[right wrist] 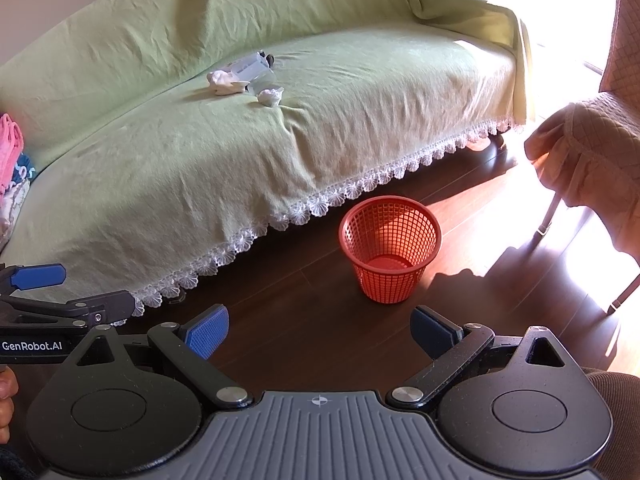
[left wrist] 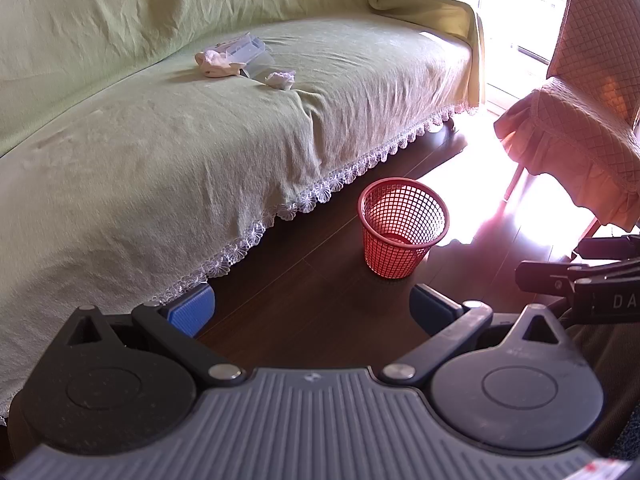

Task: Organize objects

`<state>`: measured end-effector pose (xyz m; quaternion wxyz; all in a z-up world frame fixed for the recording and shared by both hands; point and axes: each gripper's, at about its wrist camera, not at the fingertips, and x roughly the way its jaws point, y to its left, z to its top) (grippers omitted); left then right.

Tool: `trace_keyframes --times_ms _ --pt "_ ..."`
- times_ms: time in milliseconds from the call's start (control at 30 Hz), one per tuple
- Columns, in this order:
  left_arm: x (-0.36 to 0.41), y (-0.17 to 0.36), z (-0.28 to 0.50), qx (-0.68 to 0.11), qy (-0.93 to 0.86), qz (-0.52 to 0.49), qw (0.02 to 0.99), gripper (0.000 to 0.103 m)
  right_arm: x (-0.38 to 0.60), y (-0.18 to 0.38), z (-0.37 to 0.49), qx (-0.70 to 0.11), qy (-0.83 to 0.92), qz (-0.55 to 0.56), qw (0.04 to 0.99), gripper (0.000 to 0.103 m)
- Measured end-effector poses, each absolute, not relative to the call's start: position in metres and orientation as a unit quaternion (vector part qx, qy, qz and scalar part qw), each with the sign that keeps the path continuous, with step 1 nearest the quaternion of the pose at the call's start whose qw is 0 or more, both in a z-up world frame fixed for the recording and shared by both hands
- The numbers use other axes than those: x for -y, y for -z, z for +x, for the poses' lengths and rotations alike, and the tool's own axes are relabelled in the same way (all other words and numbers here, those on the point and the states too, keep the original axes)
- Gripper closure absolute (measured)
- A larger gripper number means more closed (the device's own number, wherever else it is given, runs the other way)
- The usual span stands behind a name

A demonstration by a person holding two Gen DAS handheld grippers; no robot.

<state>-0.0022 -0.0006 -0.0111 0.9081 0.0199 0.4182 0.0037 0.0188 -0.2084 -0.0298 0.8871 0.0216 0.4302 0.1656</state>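
The things you need to tidy are all bunched on the sofa point(left wrist: 200, 128) seat: a crumpled tissue point(left wrist: 281, 79), a pale rolled cloth point(left wrist: 216, 65) and a clear plastic box point(left wrist: 244, 49) touching or overlapping it. That crowding is your main risk. Come in carelessly for the tissue and one finger may catch the edge of the box or drag the cloth along, so you would lift two things or scatter them across the cover. The cover itself is loose and wrinkled just beside the tissue; pinch too low and you will likely gather fabric with it.

The red basket point(left wrist: 403, 227) stands on the floor point(left wrist: 320, 300), well apart from the pile and close to the lace hem. It looks light and open-weave, so a bump from either tool could tip it or push it under the sofa, and a drop from too far to one side could miss its mouth.

Right now both tools are tilted down toward the floor in front of you, near the basket and far from the pile. Your left gripper point(left wrist: 312, 310) has its jaws spread wide with nothing between them, and your right gripper point(right wrist: 320, 332) likewise stands fully spread and empty. The two sit side by side, close enough to knock together.
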Motion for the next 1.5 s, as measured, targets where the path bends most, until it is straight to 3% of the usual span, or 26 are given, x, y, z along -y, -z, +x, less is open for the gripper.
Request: trace_keyframes --times_ms 1500 --pt "-0.01 0.033 0.052 -0.448 -0.019 0.021 0.894 0.001 0.195 0.058 0.071 -0.456 -0.167 0.013 0.874 0.007"
